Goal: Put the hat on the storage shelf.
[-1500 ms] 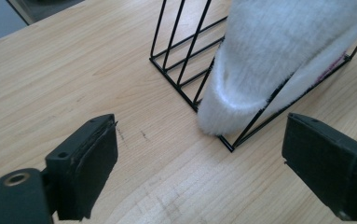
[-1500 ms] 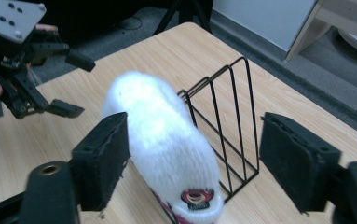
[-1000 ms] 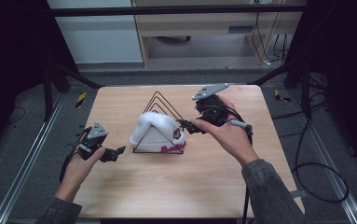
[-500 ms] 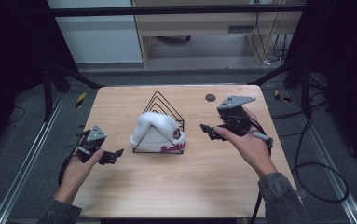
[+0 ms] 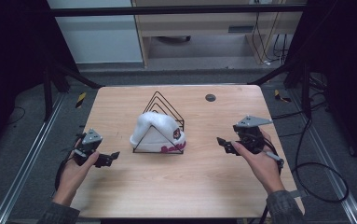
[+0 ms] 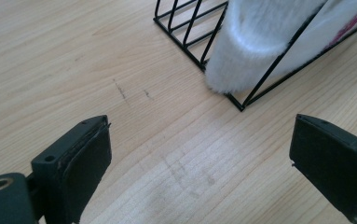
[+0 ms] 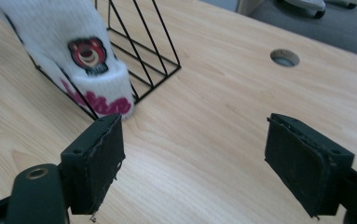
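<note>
Table (image 5: 176,186): rectangular top of light wood with rounded corners and a visible lengthwise grain, standing on a grey floor (image 5: 22,186).

Round hole (image 5: 210,97): cut through the top near the far edge, right of centre; also seen in the right gripper view (image 7: 284,58).

Wire rack (image 5: 164,109): black, built of triangular frames in a row, standing directly on the top at about its middle. A white knit hat (image 5: 155,130) with pink lettering on its cuff and a small red badge is draped over the near end of the rack; its cuff seems to touch the wood.

Marks: a few short dark scratches (image 6: 120,89) on the wood left of the rack.
</note>
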Demonstrator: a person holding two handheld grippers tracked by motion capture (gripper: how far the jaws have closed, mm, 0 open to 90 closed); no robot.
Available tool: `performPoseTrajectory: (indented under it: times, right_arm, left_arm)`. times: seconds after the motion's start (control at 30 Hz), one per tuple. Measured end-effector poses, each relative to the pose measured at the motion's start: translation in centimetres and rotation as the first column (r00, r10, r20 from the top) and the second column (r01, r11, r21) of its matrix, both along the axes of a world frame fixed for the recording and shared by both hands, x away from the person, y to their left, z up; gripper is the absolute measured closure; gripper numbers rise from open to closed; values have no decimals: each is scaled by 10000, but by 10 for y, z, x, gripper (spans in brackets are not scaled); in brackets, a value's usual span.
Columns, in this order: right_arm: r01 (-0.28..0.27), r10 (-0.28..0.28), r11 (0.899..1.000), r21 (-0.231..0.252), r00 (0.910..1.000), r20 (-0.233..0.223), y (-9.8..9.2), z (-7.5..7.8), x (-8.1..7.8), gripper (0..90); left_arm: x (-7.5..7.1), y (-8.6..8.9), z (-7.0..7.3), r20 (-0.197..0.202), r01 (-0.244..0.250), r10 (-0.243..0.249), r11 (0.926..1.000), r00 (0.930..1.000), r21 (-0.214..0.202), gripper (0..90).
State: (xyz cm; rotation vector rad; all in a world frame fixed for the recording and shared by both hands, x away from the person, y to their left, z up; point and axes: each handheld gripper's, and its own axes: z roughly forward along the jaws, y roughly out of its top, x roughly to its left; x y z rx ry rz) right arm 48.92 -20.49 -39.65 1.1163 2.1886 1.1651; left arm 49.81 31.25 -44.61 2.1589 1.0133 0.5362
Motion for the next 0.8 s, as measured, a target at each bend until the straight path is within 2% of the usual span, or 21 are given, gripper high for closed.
performPoseTrajectory:
  times: [0.07,0.17,0.3,0.47,0.6,0.67,0.73,0.8]
  right_arm:
    - [66,-65,10000,30,9998,-184,-3,-12,-2,226]
    - [238,-232,9997,95,9981,-568,-6,-32,-5,229]
    - [444,-426,9989,147,9933,-1073,-8,-61,-10,229]
    - [823,-827,9966,-84,9872,-1362,-10,-88,-11,226]
    - [1228,-1247,9922,-218,9802,-1540,-10,-102,-7,212]
    - [1373,-1389,9903,-210,9766,-1640,-10,-106,-5,205]
    - [1513,-1521,9883,-171,9758,-1572,-9,-111,-3,197]
    - [1637,-1639,9864,-133,9765,-1400,-8,-112,-2,195]
  left_arm:
    - [0,1,-3,-57,-13,13,10000,10000,14,50]
    - [2,3,-14,-455,30,-28,10000,9990,40,50]
    - [4,5,-23,-654,41,-36,10000,9979,82,49]
    - [8,8,-34,-849,-168,169,9999,9963,13,50]
    - [10,10,-44,-1104,-223,213,9997,9937,-83,49]
    - [11,11,-47,-1157,-267,265,9996,9929,-1,50]
    - [11,12,-50,-1291,-265,244,9995,9913,-146,48]
    - [12,12,-53,-1309,-277,260,9996,9911,-109,46]
